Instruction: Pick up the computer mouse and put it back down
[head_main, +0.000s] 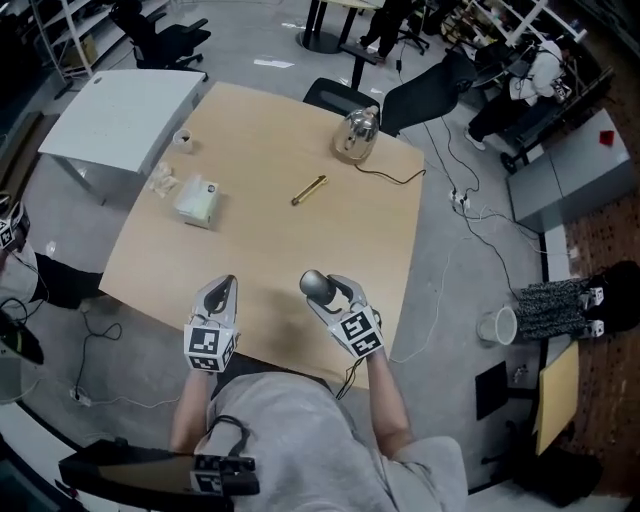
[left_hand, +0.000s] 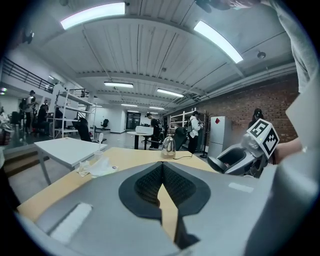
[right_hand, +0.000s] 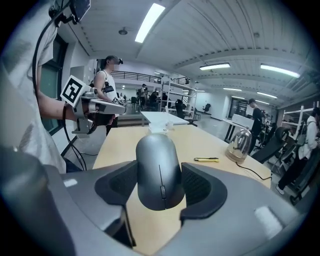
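A grey computer mouse (head_main: 317, 285) sits between the jaws of my right gripper (head_main: 326, 288), near the front edge of the wooden table (head_main: 260, 240). In the right gripper view the mouse (right_hand: 160, 172) is clamped by its sides between the black pads, nose toward the camera, lifted off the tabletop. My left gripper (head_main: 224, 290) hovers beside it to the left, over the same front edge. In the left gripper view its jaws (left_hand: 162, 170) meet at the tips with nothing between them, and the right gripper (left_hand: 239, 158) shows at the right.
Further back on the table lie a yellow pen (head_main: 309, 189), a glass kettle (head_main: 357, 135) with a black cable, a pale tissue pack (head_main: 197, 200) and a small cup (head_main: 183, 140). A white table (head_main: 125, 115) stands at the back left. A mug (head_main: 497, 325) sits on the floor to the right.
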